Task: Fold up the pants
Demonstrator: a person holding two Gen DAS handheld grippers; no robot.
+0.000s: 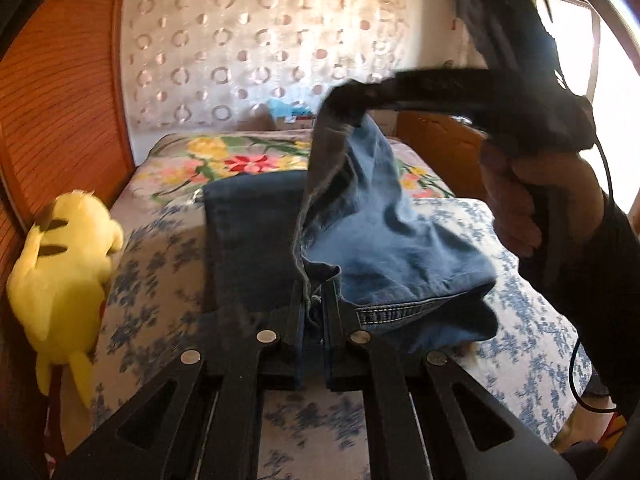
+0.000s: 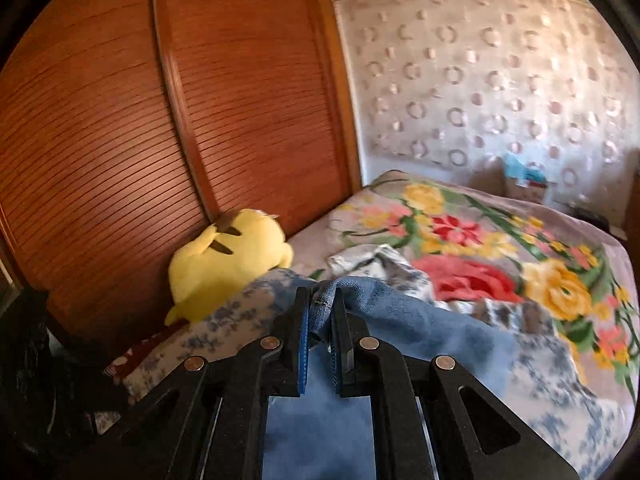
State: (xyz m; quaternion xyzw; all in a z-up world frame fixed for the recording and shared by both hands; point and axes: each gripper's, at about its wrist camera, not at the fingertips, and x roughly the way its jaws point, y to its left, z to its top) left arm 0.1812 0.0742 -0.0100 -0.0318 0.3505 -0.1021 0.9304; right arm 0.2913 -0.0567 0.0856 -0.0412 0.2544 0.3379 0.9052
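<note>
While both pinch the jeans [image 1: 384, 240], left gripper [image 1: 314, 312] low, right gripper [image 2: 322, 312] raised.

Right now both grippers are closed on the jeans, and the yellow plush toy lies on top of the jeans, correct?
Not quite. The yellow plush toy lies at the bed's edge against the wooden wardrobe, apart from the jeans, as the left wrist view shows. The rest holds: the left gripper and right gripper are both closed on the jeans.
</note>
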